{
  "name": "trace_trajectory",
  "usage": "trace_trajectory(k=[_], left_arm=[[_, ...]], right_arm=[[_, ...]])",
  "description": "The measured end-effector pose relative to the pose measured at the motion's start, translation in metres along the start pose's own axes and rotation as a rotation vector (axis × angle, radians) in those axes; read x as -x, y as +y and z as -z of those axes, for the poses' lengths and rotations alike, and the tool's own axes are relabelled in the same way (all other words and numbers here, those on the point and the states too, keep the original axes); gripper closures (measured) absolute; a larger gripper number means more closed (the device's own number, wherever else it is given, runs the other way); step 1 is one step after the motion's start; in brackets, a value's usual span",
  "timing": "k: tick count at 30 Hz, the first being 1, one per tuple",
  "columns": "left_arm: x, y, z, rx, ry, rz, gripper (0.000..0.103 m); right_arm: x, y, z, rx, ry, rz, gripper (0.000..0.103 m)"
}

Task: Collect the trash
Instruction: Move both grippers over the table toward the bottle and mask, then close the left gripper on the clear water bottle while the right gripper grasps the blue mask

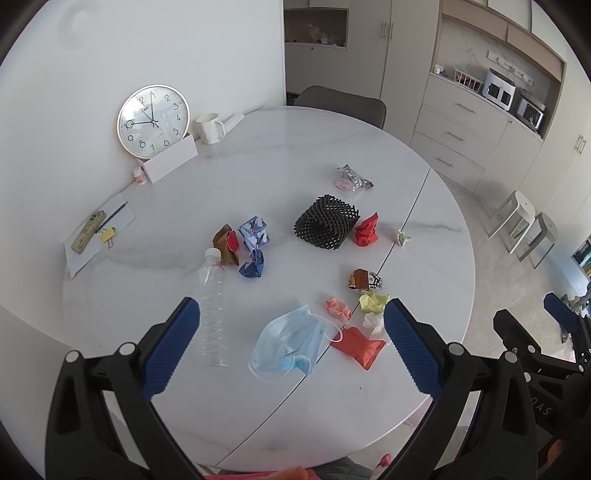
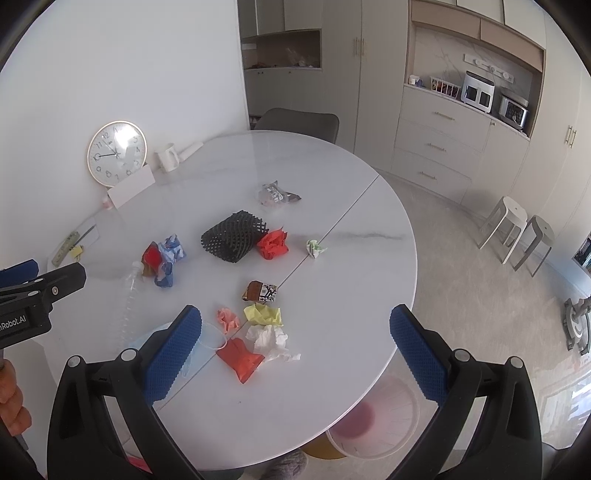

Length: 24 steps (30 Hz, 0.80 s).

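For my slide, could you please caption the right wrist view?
Open right gripper above a marble table strewn with crumpled paper trash.

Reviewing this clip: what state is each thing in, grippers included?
Left gripper: open, empty.
Right gripper: open, empty.
Plastic bottle: capped, lying on its side.
Face mask: crumpled, flat on table.
Black mesh sleeve: on its side.
Mug: upright.
Clock: leaning against wall.

Face mask half behind right gripper finger; shelf items blurred.
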<state>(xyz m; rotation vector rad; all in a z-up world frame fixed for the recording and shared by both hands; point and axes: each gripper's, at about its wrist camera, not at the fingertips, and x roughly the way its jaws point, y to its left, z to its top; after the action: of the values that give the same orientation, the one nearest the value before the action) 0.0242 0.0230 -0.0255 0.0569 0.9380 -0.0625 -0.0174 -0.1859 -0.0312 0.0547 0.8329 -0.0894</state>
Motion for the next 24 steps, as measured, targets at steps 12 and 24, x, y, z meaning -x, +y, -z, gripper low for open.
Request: trace_trajectory(k=[12,24], left_arm=[[-0.069,0.057,0.010,-0.003,0.093,-0.019,0.008],[-0.115,0.093,0.006,-0.027,0.155,-0.006,0.008]], right_arm=[[-0.045,0.047,0.014,-0.010,0.046,-0.060,0.002],[-0.075,0.081,0.015,-0.024,0.093,-0.022,0.002]])
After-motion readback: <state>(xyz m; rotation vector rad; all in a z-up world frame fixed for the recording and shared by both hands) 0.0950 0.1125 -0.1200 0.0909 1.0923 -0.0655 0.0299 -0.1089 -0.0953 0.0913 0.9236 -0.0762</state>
